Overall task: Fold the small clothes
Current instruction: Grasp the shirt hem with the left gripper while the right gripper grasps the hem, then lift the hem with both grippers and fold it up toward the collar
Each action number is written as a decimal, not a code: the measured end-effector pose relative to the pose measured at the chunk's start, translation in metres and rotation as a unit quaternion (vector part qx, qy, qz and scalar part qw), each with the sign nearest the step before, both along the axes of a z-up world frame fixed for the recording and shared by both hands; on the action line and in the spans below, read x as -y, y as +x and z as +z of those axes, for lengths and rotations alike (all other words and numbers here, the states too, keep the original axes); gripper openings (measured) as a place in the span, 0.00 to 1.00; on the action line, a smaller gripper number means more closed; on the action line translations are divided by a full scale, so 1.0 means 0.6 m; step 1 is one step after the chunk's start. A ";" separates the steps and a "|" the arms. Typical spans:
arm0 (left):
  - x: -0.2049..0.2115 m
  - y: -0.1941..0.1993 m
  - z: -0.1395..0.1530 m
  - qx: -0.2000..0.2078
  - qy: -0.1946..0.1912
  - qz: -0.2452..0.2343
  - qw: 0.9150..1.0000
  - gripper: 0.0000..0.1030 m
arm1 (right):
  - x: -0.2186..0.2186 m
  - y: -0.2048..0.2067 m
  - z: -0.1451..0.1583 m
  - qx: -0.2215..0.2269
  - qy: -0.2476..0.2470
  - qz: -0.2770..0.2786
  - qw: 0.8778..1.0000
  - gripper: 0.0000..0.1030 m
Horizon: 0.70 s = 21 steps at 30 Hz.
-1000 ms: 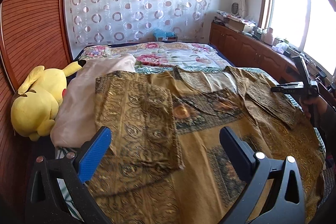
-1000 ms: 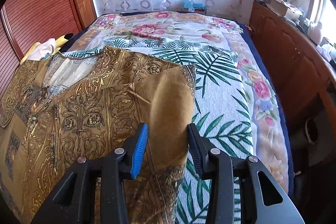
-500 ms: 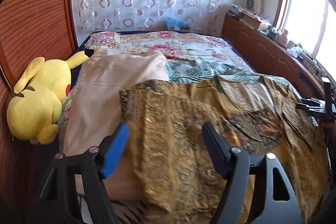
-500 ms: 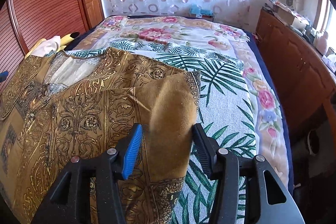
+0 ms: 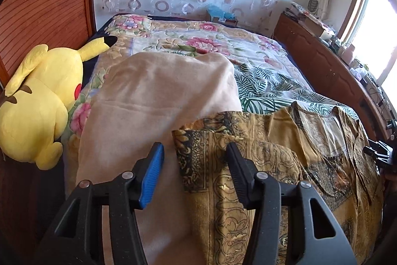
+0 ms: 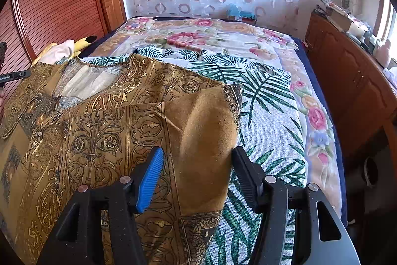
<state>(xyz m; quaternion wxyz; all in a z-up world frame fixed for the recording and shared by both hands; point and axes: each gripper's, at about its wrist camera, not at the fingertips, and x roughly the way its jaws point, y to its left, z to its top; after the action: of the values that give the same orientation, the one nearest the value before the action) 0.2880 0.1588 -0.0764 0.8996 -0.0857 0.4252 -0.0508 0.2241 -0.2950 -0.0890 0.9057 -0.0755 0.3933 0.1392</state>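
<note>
A gold-brown patterned shirt (image 5: 273, 165) lies spread on the bed, its left sleeve folded in over the body. My left gripper (image 5: 194, 150) hovers at the shirt's left edge. Its jaws are closing, with the folded corner between them and the blue pad (image 5: 151, 175) still apart from the cloth. In the right wrist view the shirt (image 6: 99, 135) has its right sleeve turned over, plain brown underside up. My right gripper (image 6: 198, 153) straddles that sleeve hump with its jaws opening and the blue pad off the cloth.
A beige cloth (image 5: 153, 101) lies under the shirt's left side, next to a yellow plush toy (image 5: 37, 101). The palm-leaf bedspread (image 6: 268, 116) is bare to the right. A wooden wardrobe (image 5: 44, 4) stands on the left and a low cabinet (image 6: 347, 81) on the right.
My left gripper has moved left across the shirt to its left edge, and its jaws have narrowed. My right gripper has stayed in place while its jaws widened around the turned sleeve.
</note>
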 end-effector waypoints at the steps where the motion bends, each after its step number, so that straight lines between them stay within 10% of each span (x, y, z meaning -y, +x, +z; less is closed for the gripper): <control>1: -0.001 0.001 0.000 0.000 -0.003 -0.002 1.000 0.48 | 0.000 0.000 0.000 0.000 -0.001 0.000 1.000 0.59; 13: -0.003 -0.004 0.002 0.002 -0.017 -0.007 1.000 0.36 | -0.012 0.065 0.010 -0.024 -0.008 0.003 1.000 0.57; 15: 0.003 -0.010 0.007 0.011 -0.013 -0.015 1.000 0.19 | -0.018 0.073 0.010 -0.027 -0.010 0.008 1.000 0.53; 21: 0.029 -0.029 0.030 0.035 -0.003 -0.045 0.998 0.05 | -0.029 0.066 0.007 -0.024 -0.013 0.028 0.999 0.08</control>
<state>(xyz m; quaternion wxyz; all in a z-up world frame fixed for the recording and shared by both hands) 0.2704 0.1413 -0.0584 0.9103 -0.0675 0.3970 -0.0958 0.2639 -0.2776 -0.0848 0.8908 -0.0948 0.4141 0.1616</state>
